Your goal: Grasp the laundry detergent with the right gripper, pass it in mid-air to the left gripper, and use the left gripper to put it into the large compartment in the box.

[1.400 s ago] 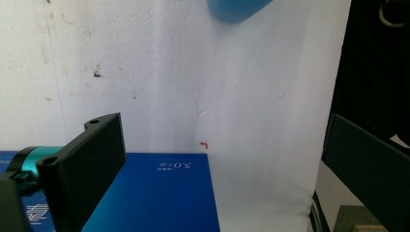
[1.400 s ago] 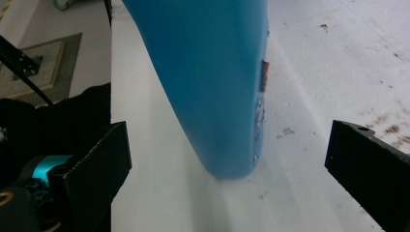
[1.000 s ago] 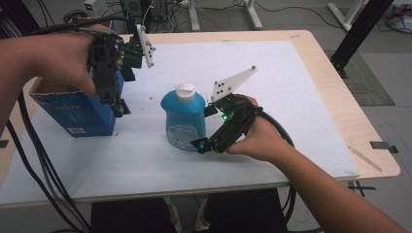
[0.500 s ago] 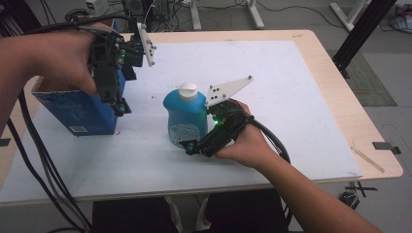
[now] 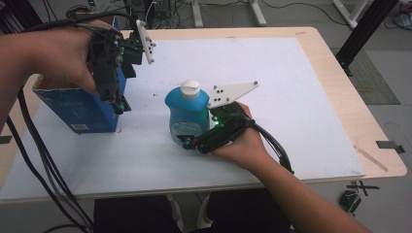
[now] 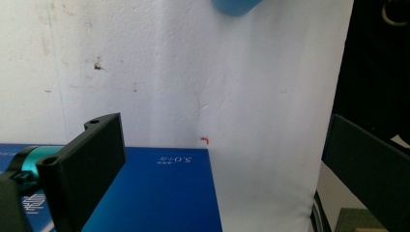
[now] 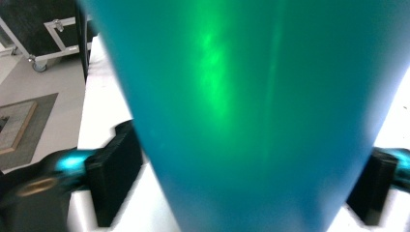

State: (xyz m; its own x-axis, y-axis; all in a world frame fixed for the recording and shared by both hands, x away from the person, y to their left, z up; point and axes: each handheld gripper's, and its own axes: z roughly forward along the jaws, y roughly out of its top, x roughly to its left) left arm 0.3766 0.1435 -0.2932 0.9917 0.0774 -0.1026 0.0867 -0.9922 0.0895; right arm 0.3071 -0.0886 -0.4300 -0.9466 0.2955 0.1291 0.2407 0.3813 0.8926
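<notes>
Two grippers share the work: the left gripper [image 5: 118, 99], jaws wide, steadies the blue box [image 5: 80, 109]; the right gripper [image 5: 190, 141], jaws just closing, clasps the upright blue bottle [image 5: 187, 109] low down for lifting.

bottle [image 5: 187, 112]: glossy plastic | box [image 5: 80, 109]: matt cardboard | table [image 5: 335, 73]: wood edge

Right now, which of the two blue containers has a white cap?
The rounded blue bottle mid-table, standing between the right gripper's jaws. The dark blue box at the left is rectangular, no cap.

Lab or workshop, cables [image 5: 34, 160] trailing, black flight case [image 7: 36, 21], metal stands [image 5: 362, 29]
</notes>
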